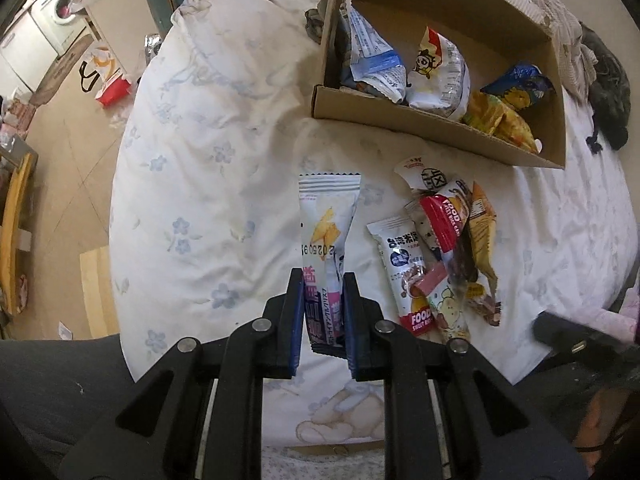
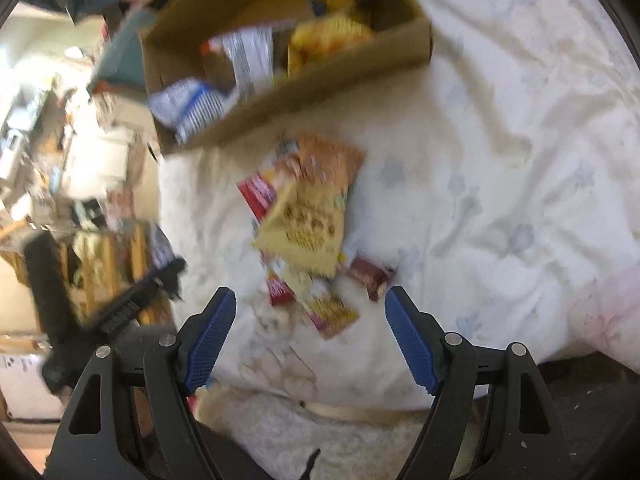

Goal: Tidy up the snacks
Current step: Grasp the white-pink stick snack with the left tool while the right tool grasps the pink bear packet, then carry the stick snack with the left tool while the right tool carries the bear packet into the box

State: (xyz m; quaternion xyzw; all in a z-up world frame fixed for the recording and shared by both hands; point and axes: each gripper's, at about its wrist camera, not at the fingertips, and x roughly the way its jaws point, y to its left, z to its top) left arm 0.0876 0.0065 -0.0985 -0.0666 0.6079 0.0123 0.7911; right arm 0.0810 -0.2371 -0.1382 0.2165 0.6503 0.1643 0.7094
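In the left wrist view, a long white snack packet (image 1: 326,240) is clamped by its lower end between the pads of the left gripper (image 1: 323,316), and it is held lengthwise toward 12 o'clock above the floral bedsheet (image 1: 192,184). The cardboard box (image 1: 400,118) is seen at 1 o'clock, well apart from the packet; several bagged snacks are already lodged inside it. A loose pile of snack packets (image 1: 444,256) is left on the sheet at 3 o'clock of the gripper, between it and the box.

In the right wrist view, which is blurred, the right gripper (image 2: 310,336) is shown with its jaws spread wide and nothing between them. The same pile (image 2: 308,220) lies at 12 o'clock just ahead of the fingertips, and the box (image 2: 320,92) is found beyond it toward 11 o'clock.

The step in hand is judged to be the carrying of the clamped packet to the box. A forward and rightward travel over the near wall is called for next, followed by a release inside; the right gripper appears placed for a pick from the pile.
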